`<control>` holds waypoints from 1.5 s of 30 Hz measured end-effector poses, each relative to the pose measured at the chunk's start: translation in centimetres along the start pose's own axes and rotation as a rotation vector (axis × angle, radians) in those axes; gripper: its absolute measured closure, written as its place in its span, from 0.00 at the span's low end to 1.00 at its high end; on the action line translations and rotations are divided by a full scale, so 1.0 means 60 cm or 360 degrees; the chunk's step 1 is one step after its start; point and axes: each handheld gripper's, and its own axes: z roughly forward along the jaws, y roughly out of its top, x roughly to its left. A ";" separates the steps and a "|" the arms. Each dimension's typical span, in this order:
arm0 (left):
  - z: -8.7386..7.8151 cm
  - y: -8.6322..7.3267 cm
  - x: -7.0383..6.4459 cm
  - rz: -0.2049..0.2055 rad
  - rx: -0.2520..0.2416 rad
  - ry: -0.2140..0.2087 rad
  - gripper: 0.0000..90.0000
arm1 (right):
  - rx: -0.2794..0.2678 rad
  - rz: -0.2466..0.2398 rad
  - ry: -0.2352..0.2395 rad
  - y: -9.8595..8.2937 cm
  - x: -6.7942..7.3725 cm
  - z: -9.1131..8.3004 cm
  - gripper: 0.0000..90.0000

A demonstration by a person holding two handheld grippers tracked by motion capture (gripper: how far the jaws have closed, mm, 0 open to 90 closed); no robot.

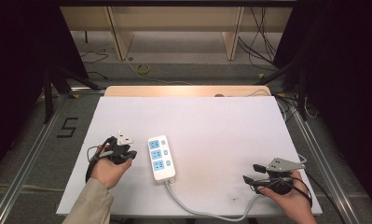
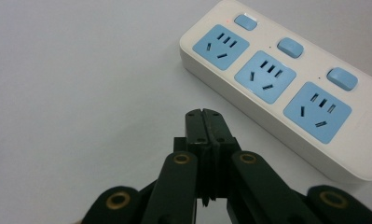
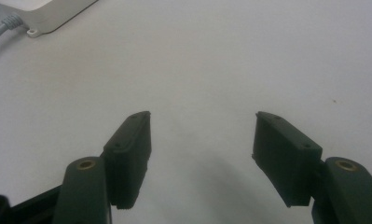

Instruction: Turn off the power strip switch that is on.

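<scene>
A: Where is the power strip (image 1: 161, 158)?
B: It lies flat on the white tabletop (image 1: 211, 126), a little left of the middle, three blue sockets facing up, its grey cord (image 1: 197, 210) running off toward the near edge.
A: And the left tool (image 2: 204, 114)?
B: Its jaws are pressed together with nothing between them, just beside the strip's left side; in the left gripper view the tips point at bare surface short of the sockets.
A: The right tool (image 1: 250, 175)?
B: Jaws spread wide, empty, over bare tabletop near the right edge, well apart from the strip
</scene>
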 end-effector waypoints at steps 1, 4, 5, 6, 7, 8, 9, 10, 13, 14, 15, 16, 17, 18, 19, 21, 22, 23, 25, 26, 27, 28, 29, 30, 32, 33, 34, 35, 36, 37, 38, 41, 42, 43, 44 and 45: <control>0.001 0.002 0.000 0.0004 0.0000 0.0000 1.00 | 0.0000 0.0001 0.0001 0.000 0.000 0.000 0.42; 0.003 0.005 -0.001 -0.0003 -0.0001 -0.0003 1.00 | -0.0002 -0.0002 0.0001 0.000 0.000 0.000 0.42; 0.003 0.005 -0.001 -0.0003 -0.0001 -0.0003 1.00 | -0.0003 -0.0001 0.0001 0.000 0.000 0.000 0.42; 0.004 0.006 -0.002 -0.0003 0.0000 -0.0005 1.00 | -0.0002 0.0001 0.0000 0.000 0.000 0.000 0.42; 0.004 0.007 -0.002 -0.0003 0.0002 -0.0005 1.00 | -0.0003 0.0002 -0.0002 0.000 0.000 0.000 0.42; 0.004 0.007 -0.002 -0.0003 0.0002 -0.0005 1.00 | -0.0003 0.0003 -0.0001 0.000 0.000 0.000 0.42; 0.005 0.008 -0.002 0.0001 0.0000 -0.0007 1.00 | -0.0002 0.0003 -0.0001 0.000 0.000 0.000 0.42; 0.005 0.008 -0.002 0.0001 0.0000 -0.0007 1.00 | 0.0000 0.0001 0.0001 0.000 0.000 0.000 0.42; 0.005 0.011 -0.001 0.0002 0.0005 -0.0008 1.00 | 0.0000 0.0003 0.0001 0.000 0.000 0.000 0.42; 0.005 0.012 -0.002 -0.0003 0.0002 -0.0009 1.00 | -0.0003 0.0003 -0.0001 0.000 0.000 0.000 0.42; 0.005 0.012 -0.002 -0.0003 0.0002 -0.0009 1.00 | -0.0003 0.0003 -0.0001 0.000 0.000 0.000 0.42; 0.006 0.014 -0.002 -0.0002 -0.0001 -0.0010 1.00 | -0.0004 0.0004 -0.0001 0.000 0.000 0.000 0.42; 0.006 0.014 -0.002 -0.0002 -0.0001 -0.0010 1.00 | -0.0004 0.0002 -0.0001 0.000 0.000 0.000 0.42; 0.007 0.016 -0.003 -0.0004 0.0001 -0.0008 1.00 | -0.0005 0.0000 0.0000 0.000 -0.001 0.000 0.42; 0.007 0.016 -0.003 -0.0004 0.0001 -0.0008 1.00 | -0.0005 0.0001 0.0000 0.000 -0.001 0.000 0.42; 0.008 0.018 -0.003 -0.0004 0.0002 -0.0008 1.00 | -0.0003 0.0004 0.0000 0.000 0.000 0.000 0.42; 0.008 0.018 -0.003 -0.0004 0.0002 -0.0008 1.00 | -0.0003 0.0004 -0.0001 0.000 0.000 0.000 0.42; 0.008 0.019 -0.003 -0.0006 0.0005 -0.0009 1.00 | -0.0003 0.0004 -0.0001 0.000 0.000 0.000 0.42; 0.010 0.022 -0.003 -0.0004 0.0007 -0.0012 1.00 | -0.0005 0.0003 0.0000 0.000 0.000 0.000 0.42; 0.010 0.022 -0.003 -0.0004 0.0007 -0.0012 1.00 | -0.0004 0.0003 -0.0001 0.000 0.000 0.000 0.42; 0.012 0.024 -0.003 -0.0001 0.0006 -0.0013 1.00 | -0.0005 0.0003 -0.0001 0.000 0.000 0.000 0.42; 0.012 0.024 -0.003 -0.0001 0.0006 -0.0013 1.00 | -0.0003 0.0004 -0.0001 0.000 0.000 0.000 0.42; 0.013 0.027 -0.004 -0.0004 0.0011 -0.0017 1.00 | -0.0005 0.0002 0.0000 0.000 0.000 0.000 0.42; 0.013 0.027 -0.004 -0.0004 0.0011 -0.0017 1.00 | -0.0005 0.0002 0.0000 0.000 0.000 0.000 0.42; 0.014 0.030 -0.005 -0.0002 0.0011 -0.0016 1.00 | -0.0005 0.0003 0.0001 0.000 0.000 -0.001 0.42; 0.015 0.031 -0.005 0.0001 0.0009 -0.0015 1.00 | -0.0004 0.0006 0.0000 0.000 0.000 -0.001 0.42; 0.015 0.031 -0.005 0.0001 0.0009 -0.0015 1.00 | -0.0006 0.0008 0.0000 0.000 0.000 -0.001 0.42; 0.015 0.032 -0.006 0.0004 0.0013 -0.0016 1.00 | -0.0007 0.0006 0.0000 0.000 0.000 -0.001 0.42; 0.016 0.033 -0.006 0.0004 0.0010 -0.0017 1.00 | -0.0006 0.0002 0.0001 0.000 0.000 0.000 0.42; 0.016 0.034 -0.006 0.0003 0.0010 -0.0018 1.00 | -0.0006 0.0002 0.0001 0.000 0.000 0.000 0.42; 0.017 0.036 -0.006 0.0008 0.0014 -0.0018 1.00 | -0.0004 0.0005 0.0000 0.000 0.000 0.000 0.42; 0.019 0.039 -0.007 0.0007 0.0015 -0.0025 1.00 | -0.0004 0.0006 0.0001 0.001 0.000 -0.001 0.42; 0.020 0.040 -0.007 0.0004 0.0012 -0.0024 1.00 | -0.0004 0.0006 0.0001 0.000 0.000 -0.001 0.42; 0.021 0.042 -0.008 0.0010 0.0015 -0.0024 1.00 | -0.0004 0.0005 0.0000 0.000 0.000 -0.001 0.42; 0.022 0.043 -0.008 0.0011 0.0017 -0.0026 1.00 | -0.0004 0.0006 0.0001 0.000 0.000 -0.001 0.42; 0.024 0.045 -0.009 0.0016 0.0020 -0.0028 1.00 | -0.0004 0.0006 0.0001 0.000 0.000 -0.001 0.42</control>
